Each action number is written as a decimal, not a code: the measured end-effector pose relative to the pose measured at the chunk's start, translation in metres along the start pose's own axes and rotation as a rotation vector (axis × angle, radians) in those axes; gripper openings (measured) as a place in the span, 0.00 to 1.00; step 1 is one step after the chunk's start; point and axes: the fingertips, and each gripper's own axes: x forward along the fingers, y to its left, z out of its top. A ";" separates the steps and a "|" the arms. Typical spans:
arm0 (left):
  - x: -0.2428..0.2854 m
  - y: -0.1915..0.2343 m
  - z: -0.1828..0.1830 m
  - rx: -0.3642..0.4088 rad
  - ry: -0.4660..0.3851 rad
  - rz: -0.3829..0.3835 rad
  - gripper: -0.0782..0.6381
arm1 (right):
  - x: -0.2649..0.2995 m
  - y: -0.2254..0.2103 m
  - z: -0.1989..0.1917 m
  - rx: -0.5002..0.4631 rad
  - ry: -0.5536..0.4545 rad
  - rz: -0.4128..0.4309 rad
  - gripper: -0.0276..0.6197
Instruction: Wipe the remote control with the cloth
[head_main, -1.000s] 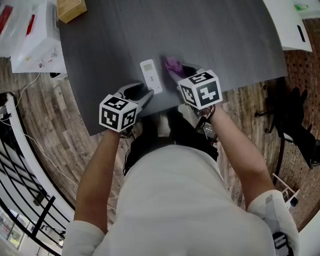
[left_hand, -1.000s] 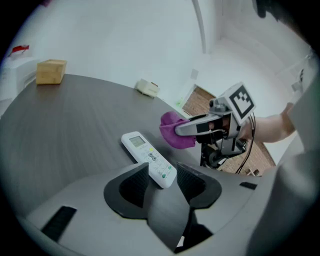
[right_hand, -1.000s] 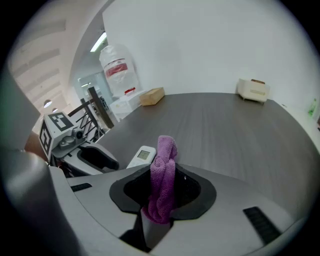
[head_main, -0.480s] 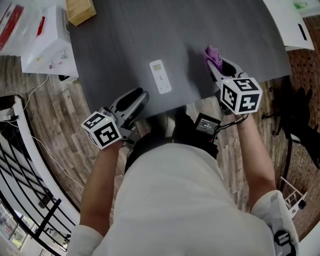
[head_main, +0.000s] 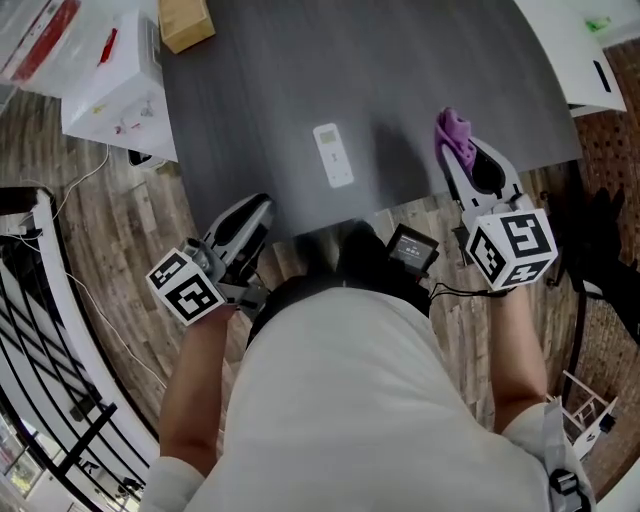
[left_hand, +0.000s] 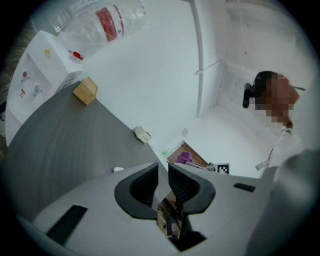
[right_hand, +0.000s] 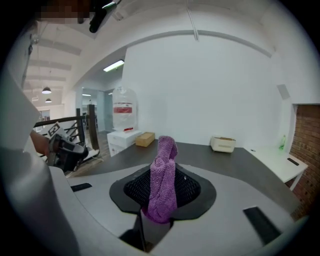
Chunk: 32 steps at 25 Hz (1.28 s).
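The left gripper (head_main: 254, 208) hangs just off the table's (head_main: 420, 50) near edge. Its jaws have just been closing to a thin slit, with nothing between them. The white remote (head_main: 333, 154) lies flat near that edge, apart from both grippers, its print too small to read. The right gripper (head_main: 462, 150) pinches the purple cloth (head_main: 452, 127), right of the remote.
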 end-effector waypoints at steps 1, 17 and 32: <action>-0.003 -0.003 0.002 0.006 -0.015 0.004 0.20 | -0.005 0.008 0.005 0.009 -0.015 0.021 0.20; 0.010 -0.138 -0.054 0.041 -0.250 0.024 0.19 | -0.106 0.058 -0.004 0.438 -0.042 0.394 0.20; -0.028 -0.208 -0.153 0.026 -0.269 0.122 0.18 | -0.197 0.021 -0.041 0.365 -0.067 0.393 0.20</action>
